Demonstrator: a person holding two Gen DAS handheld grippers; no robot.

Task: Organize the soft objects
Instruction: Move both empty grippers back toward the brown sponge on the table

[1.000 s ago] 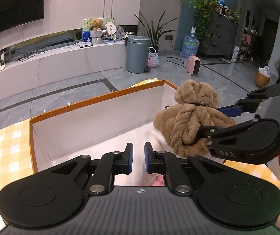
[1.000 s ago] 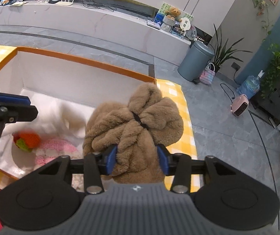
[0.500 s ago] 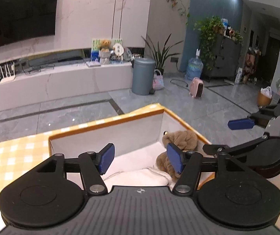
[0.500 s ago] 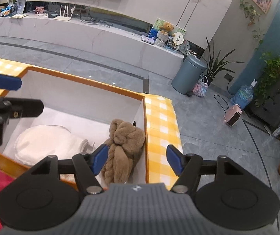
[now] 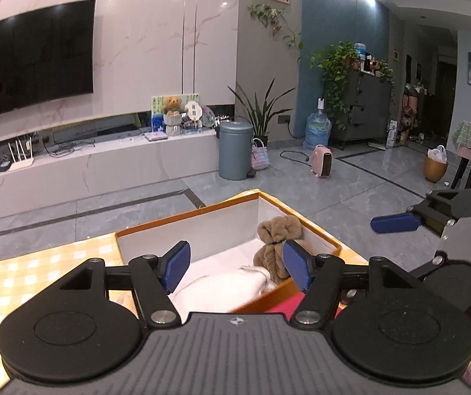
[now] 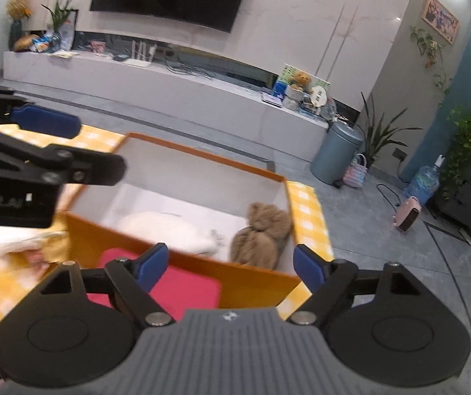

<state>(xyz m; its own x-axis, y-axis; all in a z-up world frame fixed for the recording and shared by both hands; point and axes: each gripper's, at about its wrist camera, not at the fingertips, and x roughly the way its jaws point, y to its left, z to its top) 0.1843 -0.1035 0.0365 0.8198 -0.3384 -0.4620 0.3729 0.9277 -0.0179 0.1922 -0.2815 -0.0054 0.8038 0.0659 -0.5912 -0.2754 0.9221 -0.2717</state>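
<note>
The brown plush bundle (image 6: pixel 262 233) lay inside the orange box (image 6: pixel 182 270), slumped against its right-hand wall near the corner, with a dark band cinching it at the middle. Just beside it, toward the box's left, lay a white soft item (image 6: pixel 169 230), also on the box floor; whether the two touched could not be told from either view. From the left wrist camera the same bundle (image 5: pixel 276 247) showed at the far right of the box (image 5: pixel 182 227), partly behind a gripper finger.

Outside the box, a red soft piece (image 6: pixel 182 288) lay on the yellow checked worktop (image 6: pixel 308 207) against the box's near wall, and something pale and blurred lay further left on the worktop (image 6: pixel 18 237); its kind was too smeared to tell.

The right gripper (image 6: pixel 232 265) hung above and in front of the box with its jaws spread wide and nothing between them. The left gripper (image 5: pixel 237 265) likewise stood spread and empty, raised over the near edge of the box.

As a judgement: the plush bundle's placement looked finished, and the step in hand was the gap between one item and the next. The next move probably called for bringing one gripper down to a piece lying outside the box, the red one being nearest the right gripper, pinching a good fold of it so it would not slip free, and lifting it over the near wall into the free floor space.
</note>
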